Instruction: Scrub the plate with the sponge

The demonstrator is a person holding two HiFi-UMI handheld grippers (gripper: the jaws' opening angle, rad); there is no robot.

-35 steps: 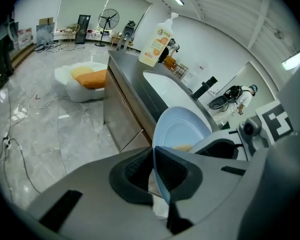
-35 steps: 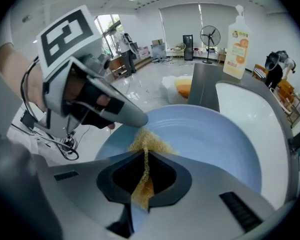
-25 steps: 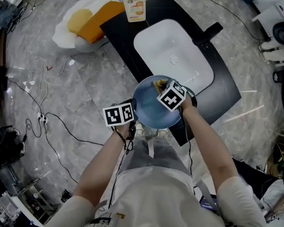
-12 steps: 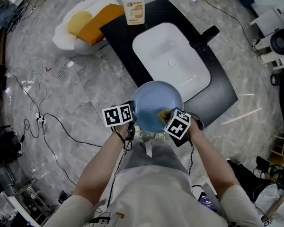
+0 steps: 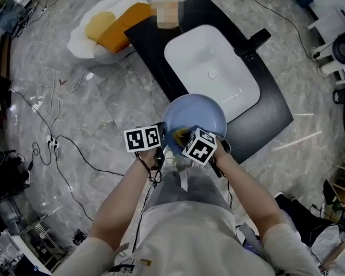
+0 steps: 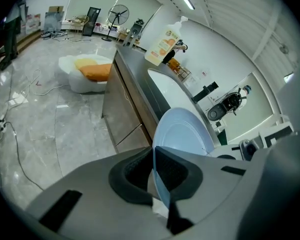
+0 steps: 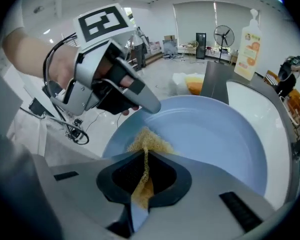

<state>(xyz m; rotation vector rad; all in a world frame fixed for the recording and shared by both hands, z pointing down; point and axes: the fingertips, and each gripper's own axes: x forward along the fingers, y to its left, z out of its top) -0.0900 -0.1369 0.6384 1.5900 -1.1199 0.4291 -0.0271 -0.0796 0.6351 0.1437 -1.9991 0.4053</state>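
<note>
Here the plate [image 7: 210, 139] hangs tilted over the counter's [image 5: 270, 114] near edge, its near-left rim clamped by the left gripper [image 6: 154, 176]. The sponge [image 7: 149, 141], pinched in the right gripper [image 7: 142, 181], presses the plate's face just beside that rim.

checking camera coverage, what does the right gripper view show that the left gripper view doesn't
Only the right gripper view: the yellow sponge pinched in the right gripper and lying against the face of the blue plate, plus the left gripper seen from outside, with its marker cube, clamped on the rim. Only the left gripper view: the plate's rim edge-on between the shut left jaws, and the cabinet front below the sink. Both: plate, white sink, soap bottle and fan.
</note>
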